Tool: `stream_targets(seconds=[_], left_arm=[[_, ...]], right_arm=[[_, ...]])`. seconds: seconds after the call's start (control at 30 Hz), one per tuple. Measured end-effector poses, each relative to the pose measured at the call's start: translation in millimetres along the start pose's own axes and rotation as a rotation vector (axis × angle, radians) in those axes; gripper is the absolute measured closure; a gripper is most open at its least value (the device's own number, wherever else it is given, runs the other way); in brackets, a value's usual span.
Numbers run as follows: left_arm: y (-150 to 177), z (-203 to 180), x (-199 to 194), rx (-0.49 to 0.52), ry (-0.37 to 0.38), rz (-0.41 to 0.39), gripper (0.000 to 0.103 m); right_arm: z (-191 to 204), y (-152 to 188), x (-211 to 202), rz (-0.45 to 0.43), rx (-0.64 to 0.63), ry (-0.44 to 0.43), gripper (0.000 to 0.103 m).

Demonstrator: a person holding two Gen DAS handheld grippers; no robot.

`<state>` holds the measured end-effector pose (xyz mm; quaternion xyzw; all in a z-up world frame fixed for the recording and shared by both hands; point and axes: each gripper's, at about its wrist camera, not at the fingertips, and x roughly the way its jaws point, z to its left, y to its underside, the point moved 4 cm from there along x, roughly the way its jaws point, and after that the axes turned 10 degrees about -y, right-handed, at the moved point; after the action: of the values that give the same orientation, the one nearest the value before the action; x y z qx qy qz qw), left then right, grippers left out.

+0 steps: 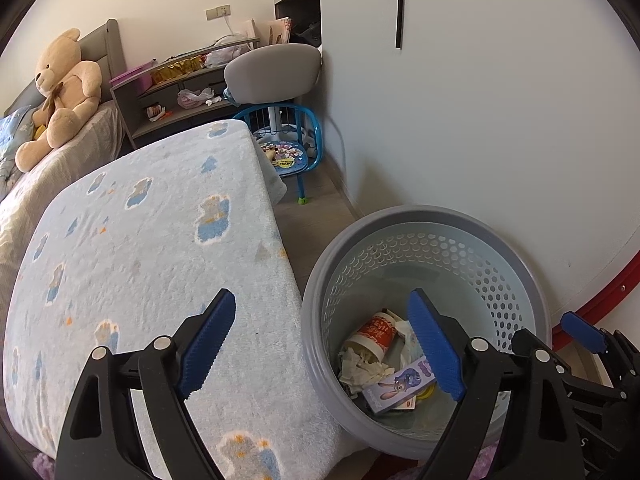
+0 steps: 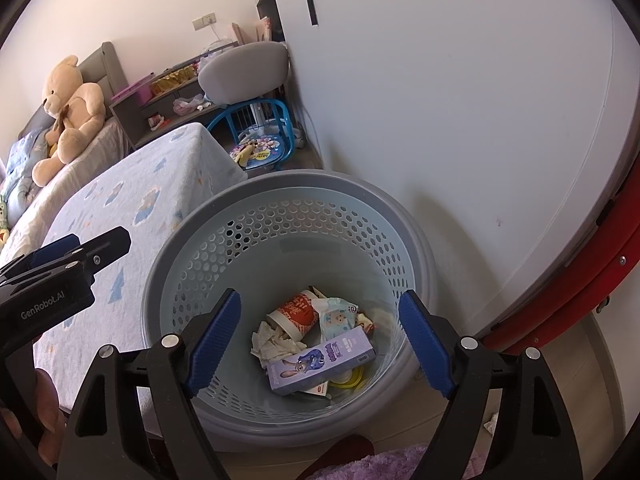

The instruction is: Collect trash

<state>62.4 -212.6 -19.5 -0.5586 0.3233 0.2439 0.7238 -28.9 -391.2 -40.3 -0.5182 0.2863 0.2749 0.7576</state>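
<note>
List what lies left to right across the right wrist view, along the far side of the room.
Teddy bear → grey shelf unit → grey chair back → blue child's chair → white wall.

The left gripper points forward and down, its two blue-padded jaws spread wide with nothing between them. The right gripper is held just beside it, angled down the same way, jaws equally wide apart and bare. Each shows at the edge of the other's view.
</note>
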Motion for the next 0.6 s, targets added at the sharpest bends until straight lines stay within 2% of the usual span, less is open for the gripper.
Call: stream_targets(seconds=[0.6], left_arm=[[-0.2, -1.2, 0.6, 0.003, -0.002, 0.000, 0.019]], right_arm=[[1.3, 0.0, -0.1, 0.000, -0.001, -0.001, 0.023]])
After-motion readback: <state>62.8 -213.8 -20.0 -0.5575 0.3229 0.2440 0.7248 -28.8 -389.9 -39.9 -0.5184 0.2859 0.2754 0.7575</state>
